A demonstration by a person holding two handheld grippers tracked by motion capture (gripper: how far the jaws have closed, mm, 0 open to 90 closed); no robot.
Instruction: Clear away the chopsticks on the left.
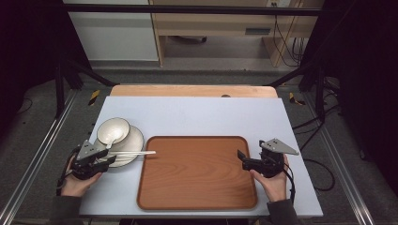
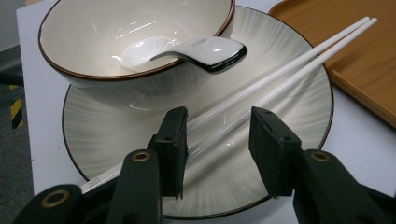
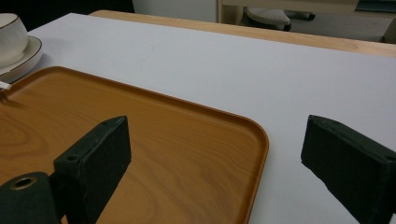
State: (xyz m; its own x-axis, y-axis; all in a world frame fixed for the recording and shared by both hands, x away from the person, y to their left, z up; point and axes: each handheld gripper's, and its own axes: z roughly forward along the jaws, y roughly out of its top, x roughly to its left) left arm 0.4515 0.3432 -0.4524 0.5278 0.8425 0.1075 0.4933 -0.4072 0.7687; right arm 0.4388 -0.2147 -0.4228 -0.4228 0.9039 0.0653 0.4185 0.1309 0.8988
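A cream bowl (image 1: 112, 130) with a brown rim stands on a ribbed cream plate (image 1: 137, 139) at the table's left. A white spoon (image 2: 205, 49) rests in the bowl, its handle over the rim. Two white chopsticks (image 2: 289, 65) lie across the plate, their tips reaching over the wooden tray (image 1: 197, 173). My left gripper (image 2: 217, 140) stands open low over the plate. The near ends of the chopsticks run between its jaws, close to the left pad, with a gap to the right one. My right gripper (image 3: 215, 149) is open and holds nothing, its jaws astride the tray's right rim (image 3: 261, 140).
The tray lies in the middle of a pale grey mat (image 1: 197, 117) on a wooden table. The bowl (image 3: 11, 37) and plate (image 3: 23, 60) sit just off the tray's left rim. Black frame bars and floor rails flank the table.
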